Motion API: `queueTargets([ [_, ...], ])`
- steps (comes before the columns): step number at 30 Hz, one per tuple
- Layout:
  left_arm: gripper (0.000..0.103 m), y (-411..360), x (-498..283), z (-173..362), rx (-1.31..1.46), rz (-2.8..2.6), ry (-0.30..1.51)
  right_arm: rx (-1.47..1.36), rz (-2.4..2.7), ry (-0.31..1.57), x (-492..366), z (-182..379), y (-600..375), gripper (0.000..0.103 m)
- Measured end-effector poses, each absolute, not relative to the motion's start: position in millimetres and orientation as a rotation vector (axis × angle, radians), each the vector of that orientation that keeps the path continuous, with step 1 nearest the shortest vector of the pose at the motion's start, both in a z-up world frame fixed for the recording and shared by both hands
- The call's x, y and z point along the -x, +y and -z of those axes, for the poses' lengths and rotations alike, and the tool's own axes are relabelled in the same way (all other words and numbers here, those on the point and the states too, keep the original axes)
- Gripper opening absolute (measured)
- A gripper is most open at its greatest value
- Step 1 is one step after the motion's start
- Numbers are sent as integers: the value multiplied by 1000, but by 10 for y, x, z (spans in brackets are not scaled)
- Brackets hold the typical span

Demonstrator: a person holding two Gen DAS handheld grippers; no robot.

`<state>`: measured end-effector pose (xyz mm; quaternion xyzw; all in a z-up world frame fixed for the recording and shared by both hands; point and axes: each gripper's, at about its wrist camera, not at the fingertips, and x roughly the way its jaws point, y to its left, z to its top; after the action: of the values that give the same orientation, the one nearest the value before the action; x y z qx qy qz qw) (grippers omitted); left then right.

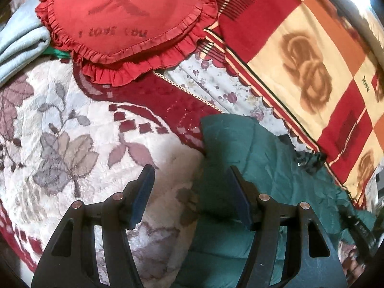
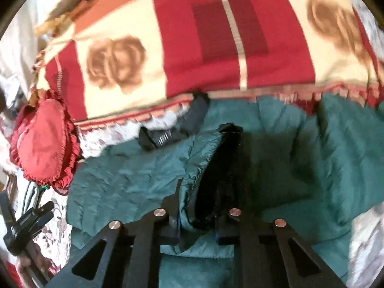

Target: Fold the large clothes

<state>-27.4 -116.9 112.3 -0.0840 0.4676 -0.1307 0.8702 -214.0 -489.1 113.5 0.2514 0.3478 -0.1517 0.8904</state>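
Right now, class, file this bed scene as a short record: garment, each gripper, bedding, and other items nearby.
garment: green padded jacket spread on the bed, dark-lined cuff raised
right gripper: shut on the jacket's cuff
left gripper: open, nothing between its pads, above the jacket's edge and the floral bedspread
bedding: red and cream checked blanket beyond the jacket
other items: red frilled cushion; light blue folded cloth beside it
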Motion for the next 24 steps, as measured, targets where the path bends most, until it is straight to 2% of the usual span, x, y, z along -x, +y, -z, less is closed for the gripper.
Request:
queueTargets([
  [5,62,-1298,299,-1111,141,286,974,-353,407,659,2253,-1477,-4921,13],
  [9,62,-1456,315,-1062,118,308,982,-312,470,671,2242,-1484,-5037,13],
  [14,63,-1775,318,-898,32,333,1019,-234,553,741,2062,-1241,-5125,13],
  [19,63,-1940,300,-688,-27,318,1039,-341,526,859,1984,-852,-5272,14],
  [21,63,-1945,279,-639,-23,318,1049,-404,520,905,2026,-747,-5335,33],
  [22,63,-1940,266,-627,-21,315,1051,-423,535,904,2080,-746,-5366,57],
  [23,63,-1931,256,-620,-18,315,1051,-439,541,877,2149,-790,-5382,66],
  [24,63,-1921,246,-622,-14,317,1054,-446,547,857,2198,-841,-5378,66],
])
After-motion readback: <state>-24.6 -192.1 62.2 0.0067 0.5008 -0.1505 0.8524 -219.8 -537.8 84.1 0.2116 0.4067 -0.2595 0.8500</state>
